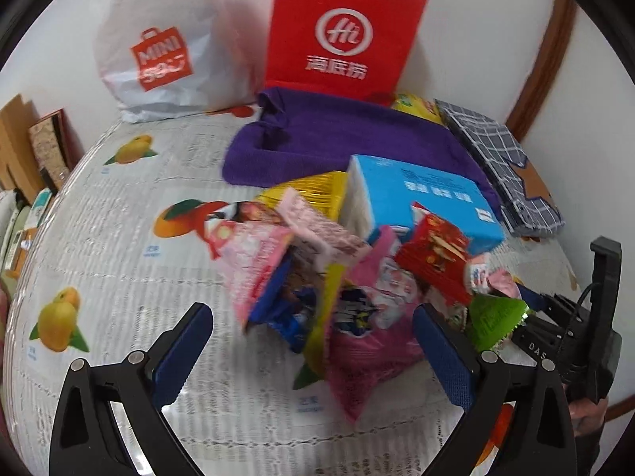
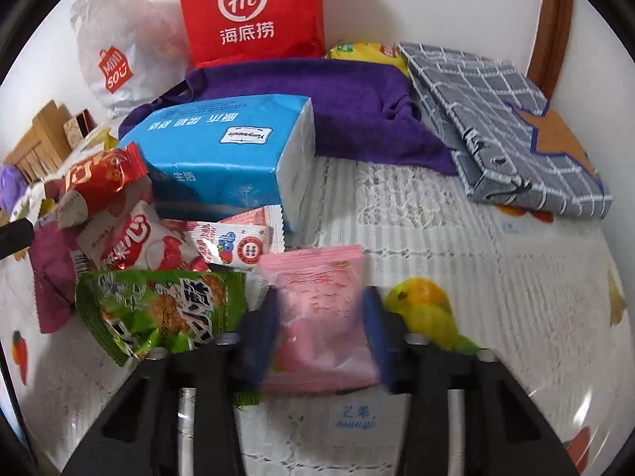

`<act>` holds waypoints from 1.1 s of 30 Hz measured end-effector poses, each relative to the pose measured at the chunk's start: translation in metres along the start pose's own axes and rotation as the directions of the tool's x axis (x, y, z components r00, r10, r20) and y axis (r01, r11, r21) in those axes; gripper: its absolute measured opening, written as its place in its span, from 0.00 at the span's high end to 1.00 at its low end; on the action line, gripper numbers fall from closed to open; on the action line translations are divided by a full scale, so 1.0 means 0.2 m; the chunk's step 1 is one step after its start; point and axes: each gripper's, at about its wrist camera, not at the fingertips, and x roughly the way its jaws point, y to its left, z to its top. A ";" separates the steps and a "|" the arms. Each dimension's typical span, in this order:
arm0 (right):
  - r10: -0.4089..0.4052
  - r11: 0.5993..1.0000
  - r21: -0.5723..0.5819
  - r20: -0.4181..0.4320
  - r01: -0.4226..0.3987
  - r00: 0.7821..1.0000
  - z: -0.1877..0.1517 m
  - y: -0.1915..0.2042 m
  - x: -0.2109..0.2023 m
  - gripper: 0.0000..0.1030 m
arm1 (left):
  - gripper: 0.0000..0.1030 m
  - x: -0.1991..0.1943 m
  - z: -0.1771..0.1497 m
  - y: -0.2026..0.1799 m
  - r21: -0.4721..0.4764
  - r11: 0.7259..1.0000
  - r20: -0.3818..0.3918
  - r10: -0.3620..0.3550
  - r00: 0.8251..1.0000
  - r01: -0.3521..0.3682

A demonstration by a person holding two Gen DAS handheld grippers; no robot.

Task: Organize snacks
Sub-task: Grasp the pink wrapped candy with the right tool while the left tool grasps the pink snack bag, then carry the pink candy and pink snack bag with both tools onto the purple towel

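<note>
On a table covered in a fruit-printed cloth [image 2: 456,238], the right gripper [image 2: 321,329] clamps a pink snack packet [image 2: 321,305] between its blue fingers [image 2: 260,333], the packet sitting just in front of a heap of snacks. Beside it on the left lies a green biscuit packet [image 2: 158,309], with a white-and-red candy bag [image 2: 135,246] and a red packet [image 2: 99,178] piled behind, all against a blue tissue pack [image 2: 222,154]. The left gripper [image 1: 313,353] stands wide open and holds nothing, its fingers [image 1: 182,353] spread on either side of the near edge of the heap, where a pink bag [image 1: 369,341] lies. Behind the pile are a purple towel [image 1: 337,135], a folded checked cloth [image 2: 496,119], a red paper bag [image 1: 341,27] and a white plastic bag [image 1: 158,39] against the wall.
</note>
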 end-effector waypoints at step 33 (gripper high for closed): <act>-0.035 0.996 0.084 0.052 0.031 0.998 -0.01 -0.06 -0.22 0.62 | 0.28 -0.11 -0.02 -0.03 0.013 0.997 0.007 -0.080 0.997 0.080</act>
